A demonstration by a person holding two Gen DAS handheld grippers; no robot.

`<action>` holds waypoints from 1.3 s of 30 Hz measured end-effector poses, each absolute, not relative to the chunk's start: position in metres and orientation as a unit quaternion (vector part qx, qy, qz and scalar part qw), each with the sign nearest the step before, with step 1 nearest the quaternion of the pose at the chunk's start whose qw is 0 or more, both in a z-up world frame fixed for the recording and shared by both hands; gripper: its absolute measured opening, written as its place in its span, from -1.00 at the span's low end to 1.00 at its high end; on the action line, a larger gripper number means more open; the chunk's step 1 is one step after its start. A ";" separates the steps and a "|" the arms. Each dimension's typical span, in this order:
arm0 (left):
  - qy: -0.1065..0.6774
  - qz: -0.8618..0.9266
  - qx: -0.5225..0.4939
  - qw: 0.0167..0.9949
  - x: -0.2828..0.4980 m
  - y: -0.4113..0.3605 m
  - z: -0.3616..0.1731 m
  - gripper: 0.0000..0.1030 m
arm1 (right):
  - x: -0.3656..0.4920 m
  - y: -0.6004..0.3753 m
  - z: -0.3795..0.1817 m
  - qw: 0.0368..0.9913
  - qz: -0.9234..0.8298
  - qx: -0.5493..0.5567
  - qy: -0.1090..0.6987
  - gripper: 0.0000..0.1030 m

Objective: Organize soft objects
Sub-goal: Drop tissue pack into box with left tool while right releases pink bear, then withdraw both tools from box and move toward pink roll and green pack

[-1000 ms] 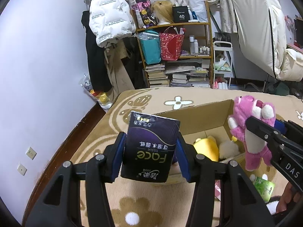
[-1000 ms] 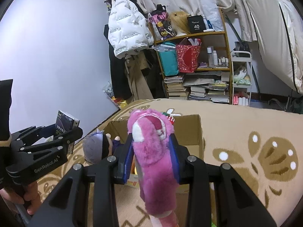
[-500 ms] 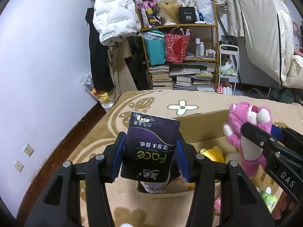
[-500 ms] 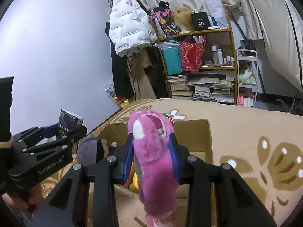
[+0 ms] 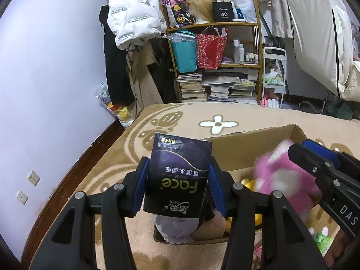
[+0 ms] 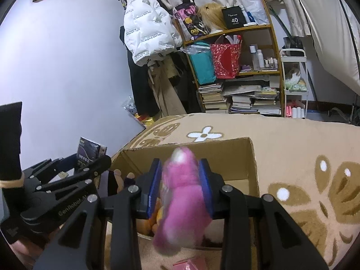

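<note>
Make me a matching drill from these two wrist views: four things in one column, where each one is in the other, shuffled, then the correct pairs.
Things:
1. dark tissue pack
2. pink plush toy
3. cardboard box
4. red gift bag

Places:
A. on the shelf unit against the far wall
B. clamped in the right gripper, above the box
C. clamped in the left gripper
D. open on the beige patterned rug, with toys inside

Pairs: 1-C, 2-B, 3-D, 4-A
</note>
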State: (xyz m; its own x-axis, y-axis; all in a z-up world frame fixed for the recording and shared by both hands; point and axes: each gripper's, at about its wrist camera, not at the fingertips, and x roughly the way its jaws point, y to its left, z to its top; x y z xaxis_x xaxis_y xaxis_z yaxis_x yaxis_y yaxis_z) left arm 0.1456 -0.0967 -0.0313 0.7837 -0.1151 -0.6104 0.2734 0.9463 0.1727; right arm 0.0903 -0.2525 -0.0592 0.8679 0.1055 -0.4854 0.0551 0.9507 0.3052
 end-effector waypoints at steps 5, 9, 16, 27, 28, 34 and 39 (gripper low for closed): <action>0.317 -0.098 0.143 0.932 0.151 -0.102 -0.037 -0.05 | 0.093 -0.249 -0.062 0.954 0.012 0.145 0.262 -0.30; 0.319 -0.096 0.147 0.931 0.152 -0.103 -0.038 0.01 | 0.092 -0.250 -0.064 0.952 0.011 0.147 0.268 -0.30; 0.315 -0.083 0.150 0.933 0.148 -0.099 -0.035 0.52 | 0.086 -0.255 -0.063 0.950 0.000 0.154 0.272 -0.14; 0.313 -0.062 0.148 0.936 0.139 -0.089 -0.023 0.99 | 0.065 -0.260 -0.055 0.951 -0.030 0.150 0.270 0.93; 0.313 -0.063 0.145 0.936 0.137 -0.088 -0.021 0.99 | 0.063 -0.261 -0.054 0.951 -0.033 0.151 0.269 0.96; 0.322 -0.067 0.141 0.934 0.127 -0.084 -0.017 0.99 | 0.051 -0.266 -0.047 0.949 -0.042 0.153 0.273 1.00; 0.334 -0.070 0.142 0.929 0.115 -0.083 -0.014 0.99 | 0.040 -0.270 -0.041 0.948 -0.045 0.153 0.276 1.00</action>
